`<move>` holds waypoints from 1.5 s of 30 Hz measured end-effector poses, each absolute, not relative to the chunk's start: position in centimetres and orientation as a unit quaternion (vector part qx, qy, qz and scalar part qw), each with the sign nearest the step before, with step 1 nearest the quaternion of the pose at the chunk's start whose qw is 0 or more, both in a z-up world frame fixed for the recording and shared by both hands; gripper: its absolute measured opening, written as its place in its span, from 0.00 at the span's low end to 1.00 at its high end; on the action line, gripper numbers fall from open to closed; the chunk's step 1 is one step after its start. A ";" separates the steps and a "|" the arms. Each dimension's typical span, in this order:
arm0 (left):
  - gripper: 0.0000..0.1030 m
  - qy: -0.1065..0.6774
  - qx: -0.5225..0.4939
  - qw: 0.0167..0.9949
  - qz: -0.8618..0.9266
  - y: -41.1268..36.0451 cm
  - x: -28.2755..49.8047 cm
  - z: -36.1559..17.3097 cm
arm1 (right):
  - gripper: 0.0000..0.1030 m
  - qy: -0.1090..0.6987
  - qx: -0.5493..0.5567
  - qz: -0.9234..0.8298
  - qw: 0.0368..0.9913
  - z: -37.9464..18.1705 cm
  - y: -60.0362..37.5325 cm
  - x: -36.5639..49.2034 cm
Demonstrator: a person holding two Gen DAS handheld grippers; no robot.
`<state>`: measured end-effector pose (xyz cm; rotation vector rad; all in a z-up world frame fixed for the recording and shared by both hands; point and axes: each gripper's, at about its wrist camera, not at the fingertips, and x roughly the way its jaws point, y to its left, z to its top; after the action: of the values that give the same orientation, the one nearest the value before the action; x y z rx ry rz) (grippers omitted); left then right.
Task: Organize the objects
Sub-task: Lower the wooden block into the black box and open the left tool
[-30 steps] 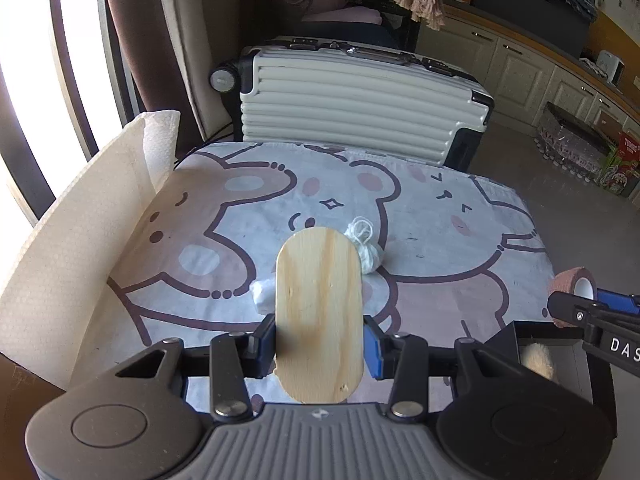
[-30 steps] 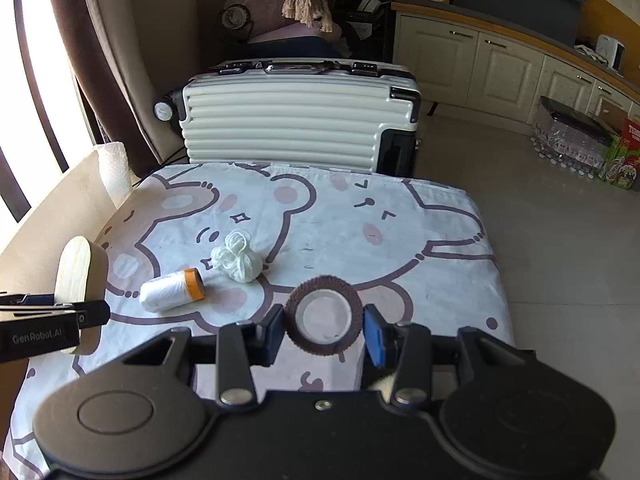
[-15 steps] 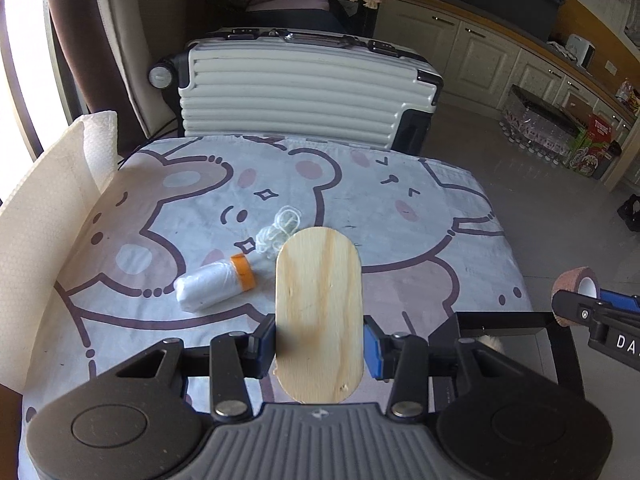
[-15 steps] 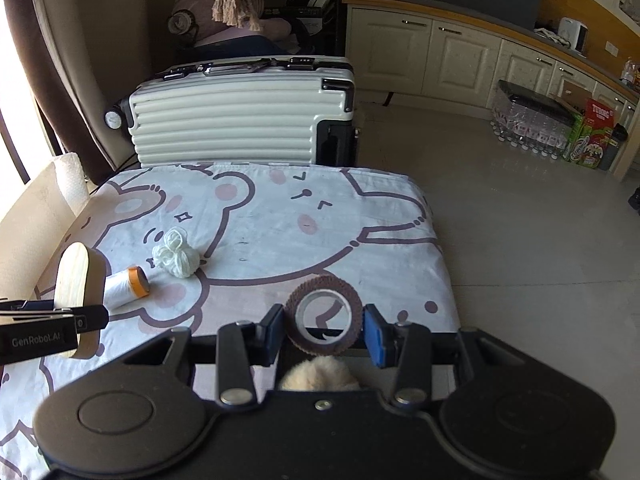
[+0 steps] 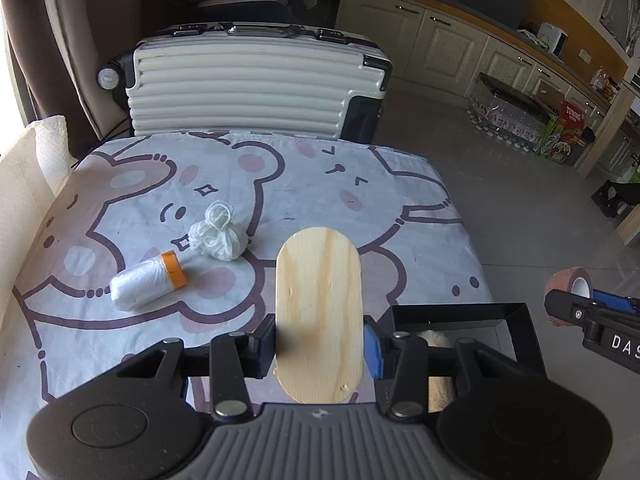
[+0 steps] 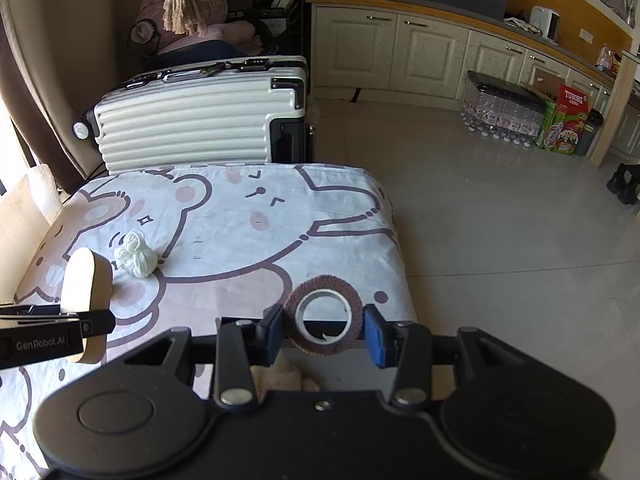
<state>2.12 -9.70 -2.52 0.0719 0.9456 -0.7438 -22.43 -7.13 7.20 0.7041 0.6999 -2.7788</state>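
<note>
Left gripper [image 5: 320, 344] clamped on oval wooden board [image 5: 319, 312], board upright between pads, same grip as second ago. Right gripper [image 6: 323, 330] clamped on brown tape roll [image 6: 323, 316], unchanged. Both rigs shifted right since earlier frame: black bin [image 5: 516, 316] now at 4 o'clock in left view, fluffy item inside partly hidden. Plastic bag roll with orange end [image 5: 146, 282] at 10 o'clock, white string bundle [image 5: 218, 234] just beyond, both on bear-print tablecloth [image 5: 320, 184]. Suitcase [image 5: 248, 84] at 12 o'clock, behind table.
</note>
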 end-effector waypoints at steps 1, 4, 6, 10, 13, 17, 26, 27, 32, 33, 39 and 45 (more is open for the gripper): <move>0.43 0.446 0.033 0.822 -0.352 -10.0 1.9 -2.5 | 0.42 0.236 0.238 -0.937 0.094 7.3 -6.9 -22.5; 0.43 0.450 0.025 0.816 -0.362 -10.8 1.3 -2.5 | 0.42 0.234 0.240 -0.938 0.092 7.5 -6.0 -22.6; 0.43 0.452 0.022 0.812 -0.368 -11.4 0.8 -2.5 | 0.42 0.233 0.241 -0.938 0.089 7.5 -5.5 -22.6; 0.43 0.457 0.020 0.804 -0.380 -12.7 -0.4 -2.6 | 0.42 0.229 0.244 -0.938 0.086 7.8 -4.3 -22.7; 0.43 0.466 0.008 0.793 -0.392 -13.7 -1.1 -2.8 | 0.42 0.229 0.247 -0.938 0.085 8.0 -3.4 -22.6; 0.43 0.480 -0.009 0.777 -0.408 -15.1 -2.2 -3.3 | 0.42 0.231 0.260 -0.934 0.082 8.0 -2.0 -22.8; 0.43 0.515 -0.025 0.740 -0.433 -18.7 -4.9 -5.1 | 0.42 0.216 0.276 -0.935 0.060 8.3 1.6 -23.4; 0.43 0.519 -0.025 0.736 -0.434 -19.1 -5.2 -5.4 | 0.42 0.213 0.277 -0.935 0.058 8.3 2.0 -23.5; 0.43 0.540 -0.035 0.718 -0.439 -21.1 -6.6 -6.6 | 0.42 0.207 0.282 -0.936 0.049 8.3 3.3 -23.7; 0.43 0.546 -0.041 0.713 -0.439 -21.4 -6.8 -6.9 | 0.42 0.206 0.283 -0.936 0.047 8.3 3.6 -23.7; 0.43 0.578 -0.060 0.690 -0.431 -23.3 -8.2 -9.1 | 0.42 0.198 0.290 -0.936 0.039 8.5 5.2 -24.3; 0.43 0.600 -0.056 0.679 -0.419 -25.1 -9.1 -11.2 | 0.42 0.197 0.298 -0.933 0.034 8.3 6.1 -25.0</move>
<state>-9.06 -25.07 -11.18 -0.1264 1.3482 -0.9400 -25.00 6.06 8.26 0.9174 0.6071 -2.8706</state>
